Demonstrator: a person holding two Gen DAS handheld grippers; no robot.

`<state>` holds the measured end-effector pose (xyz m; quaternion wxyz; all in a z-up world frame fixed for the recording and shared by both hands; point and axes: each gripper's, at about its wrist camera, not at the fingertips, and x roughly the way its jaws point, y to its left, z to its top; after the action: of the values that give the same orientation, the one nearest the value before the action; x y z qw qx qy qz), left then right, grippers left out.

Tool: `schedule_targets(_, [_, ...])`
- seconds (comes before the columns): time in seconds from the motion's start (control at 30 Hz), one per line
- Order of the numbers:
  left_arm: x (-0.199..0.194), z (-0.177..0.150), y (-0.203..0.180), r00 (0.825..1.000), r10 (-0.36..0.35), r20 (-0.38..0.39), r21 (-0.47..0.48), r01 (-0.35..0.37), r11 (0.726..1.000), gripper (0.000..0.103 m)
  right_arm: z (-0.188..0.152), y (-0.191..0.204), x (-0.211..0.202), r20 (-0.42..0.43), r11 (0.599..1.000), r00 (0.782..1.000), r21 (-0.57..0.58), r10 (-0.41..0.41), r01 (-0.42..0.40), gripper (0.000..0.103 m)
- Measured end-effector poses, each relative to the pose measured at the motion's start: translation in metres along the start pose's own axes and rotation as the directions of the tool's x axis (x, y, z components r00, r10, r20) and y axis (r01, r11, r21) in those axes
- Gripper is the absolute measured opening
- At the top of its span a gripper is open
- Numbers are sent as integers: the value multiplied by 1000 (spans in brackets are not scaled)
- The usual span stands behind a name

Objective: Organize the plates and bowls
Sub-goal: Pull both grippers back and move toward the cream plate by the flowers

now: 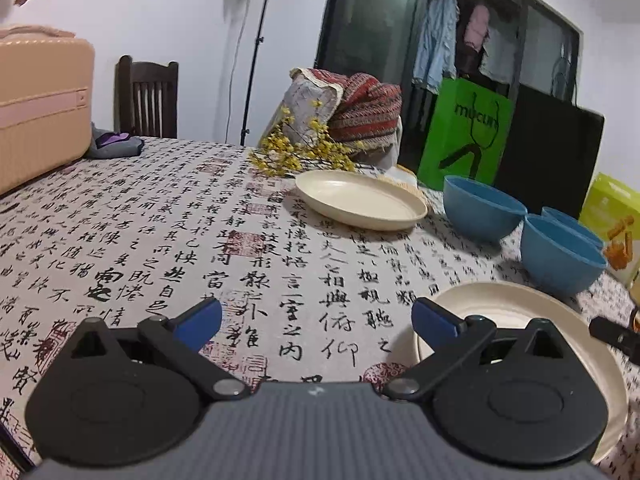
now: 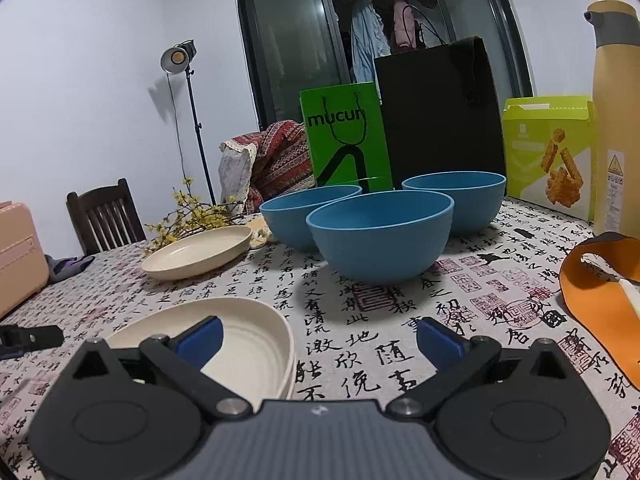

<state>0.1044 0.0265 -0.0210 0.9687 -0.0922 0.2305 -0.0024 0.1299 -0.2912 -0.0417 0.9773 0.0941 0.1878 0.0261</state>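
Left wrist view: left gripper (image 1: pixel 316 318) hangs low over the worktop (image 1: pixel 160 216), fingers spread wide, nothing held. Near plate (image 1: pixel 516 304) sits just by the right fingertip; far plate (image 1: pixel 360 198) lies well apart, w/ blue bowls (image 1: pixel 480 208) beyond.

Right wrist view: right gripper (image 2: pixel 320 338) also released, empty; near plate (image 2: pixel 244 344) under its left finger (looks like a stack of two). Best approach probably: pinch a rim squarely, lift level, stack like w/ like.

Setting: a lived-in home dining room.

We note a table (image 2: pixel 400 320) under a calligraphy-print cloth, a wooden dining chair (image 2: pixel 105 214), clothes (image 2: pixel 366 46) hanging behind glass doors, a pink suitcase (image 1: pixel 42 104), shopping bags (image 2: pixel 346 136) and a snack box (image 2: pixel 550 152).
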Motion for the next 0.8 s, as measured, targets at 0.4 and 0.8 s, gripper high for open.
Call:
schedule_targets(0.4, [-23, 44, 4, 998, -1, 58, 100, -5, 995, 103, 19, 18, -8, -1, 998, 998, 6, 63, -63, 103])
schedule_targets(0.8, [-13, 114, 13, 997, -71, -6, 96, 71, 993, 103, 80, 53, 7, -67, 989, 988, 51, 140, -136, 103])
